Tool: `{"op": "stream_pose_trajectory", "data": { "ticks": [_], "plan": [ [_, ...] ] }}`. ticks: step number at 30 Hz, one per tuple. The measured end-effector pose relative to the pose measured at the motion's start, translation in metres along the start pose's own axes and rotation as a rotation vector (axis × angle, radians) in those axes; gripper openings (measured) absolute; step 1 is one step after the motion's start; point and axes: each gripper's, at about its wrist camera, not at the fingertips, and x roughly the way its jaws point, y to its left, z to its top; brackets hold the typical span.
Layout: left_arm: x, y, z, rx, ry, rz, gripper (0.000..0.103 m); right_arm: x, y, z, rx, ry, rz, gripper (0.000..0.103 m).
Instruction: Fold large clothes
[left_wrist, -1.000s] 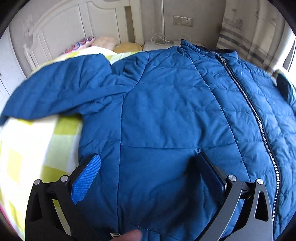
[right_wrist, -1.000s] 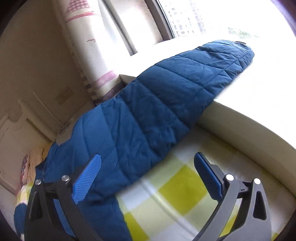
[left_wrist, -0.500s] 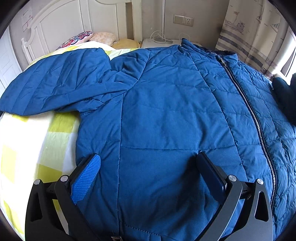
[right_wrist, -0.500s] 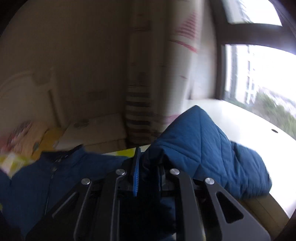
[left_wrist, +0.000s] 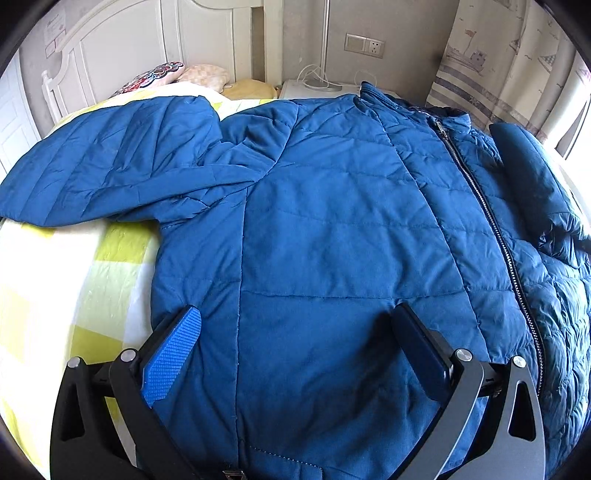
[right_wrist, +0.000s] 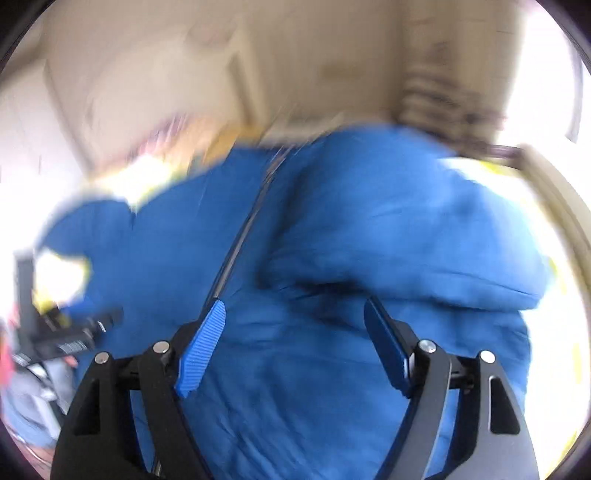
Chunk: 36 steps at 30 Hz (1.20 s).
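Observation:
A large blue quilted jacket (left_wrist: 332, 229) lies front up on the bed, zipper (left_wrist: 491, 229) running down its right side. Its left sleeve (left_wrist: 103, 166) stretches out to the left. The right sleeve (left_wrist: 532, 173) is folded over the jacket body; it also shows in the blurred right wrist view (right_wrist: 388, 221). My left gripper (left_wrist: 295, 332) is open and empty above the jacket's lower hem. My right gripper (right_wrist: 295, 325) is open and empty just above the folded sleeve.
The bed has a yellow-and-white checked cover (left_wrist: 66, 280) and a white headboard (left_wrist: 122, 40). Pillows (left_wrist: 177, 75) lie at its head. A white nightstand (left_wrist: 317, 88) and a curtain (left_wrist: 509, 62) stand behind. A window ledge (right_wrist: 554, 206) lies to the right.
My right gripper, shut on the right sleeve half a second ago, has carried it over the jacket body and opened, letting it go. The left gripper has barely moved.

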Motion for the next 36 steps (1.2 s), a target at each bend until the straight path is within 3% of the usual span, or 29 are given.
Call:
{"op": "stream_pose_trajectory", "data": {
  "ticks": [3,5,8,9,10,12,13,15,18,20,21,23,24,25,27,29,33,36],
  "plan": [
    [0.0,0.0,0.0,0.002,-0.001,0.002,0.099,-0.024,-0.088,0.008,0.324,-0.112,-0.03,0.077],
    [0.0,0.0,0.0,0.001,-0.001,0.002,0.099,-0.017,-0.139,0.004,0.526,-0.088,-0.041,0.083],
    [0.0,0.0,0.0,0.001,-0.001,0.002,0.099,0.019,-0.188,-0.004,0.727,-0.002,0.068,0.083],
    [0.0,0.0,0.0,0.001,-0.001,0.001,0.099,0.027,-0.194,-0.005,0.754,0.007,0.074,0.081],
    [0.0,0.0,0.0,0.001,-0.002,0.001,0.099,0.03,-0.196,-0.004,0.76,0.011,0.091,0.066],
    [0.0,0.0,-0.001,-0.001,-0.003,-0.002,0.099,0.025,-0.185,0.001,0.752,-0.044,0.138,0.03],
    [0.0,0.001,-0.001,-0.002,-0.003,-0.003,0.099,0.015,-0.167,0.008,0.697,-0.119,0.128,0.024],
    [0.0,0.0,-0.001,0.002,-0.002,0.003,0.099,-0.002,-0.113,0.028,0.514,-0.22,0.083,0.021],
    [0.0,0.0,-0.001,0.004,-0.002,0.006,0.099,0.004,-0.025,0.065,0.298,-0.245,0.105,0.021],
    [-0.001,0.002,0.0,-0.001,-0.004,-0.001,0.099,0.011,0.052,0.081,0.104,-0.218,0.193,0.023],
    [-0.001,0.002,0.0,-0.003,-0.005,-0.004,0.099,0.017,0.089,0.083,0.005,-0.179,0.287,0.03],
    [-0.003,0.004,0.0,-0.011,-0.009,-0.016,0.099,0.025,0.148,0.083,-0.134,-0.096,0.419,0.058],
    [-0.003,0.005,0.0,-0.015,-0.01,-0.022,0.099,0.023,0.169,0.079,-0.184,-0.101,0.424,0.069],
    [-0.003,0.006,0.0,-0.02,-0.013,-0.029,0.099,0.017,0.179,0.075,-0.216,-0.112,0.423,0.069],
    [-0.004,0.009,0.0,-0.032,-0.019,-0.047,0.099,0.012,0.18,0.067,-0.241,-0.147,0.394,0.069],
    [-0.004,0.012,0.001,-0.043,-0.022,-0.061,0.099,0.013,0.154,0.063,-0.208,-0.165,0.327,0.069],
    [-0.004,0.014,0.002,-0.045,-0.025,-0.065,0.099,0.018,0.077,0.043,-0.06,-0.124,0.07,0.069],
    [-0.005,0.017,0.003,-0.059,-0.033,-0.085,0.099,0.038,0.001,0.022,0.077,-0.033,-0.1,0.069]
  ]
}}
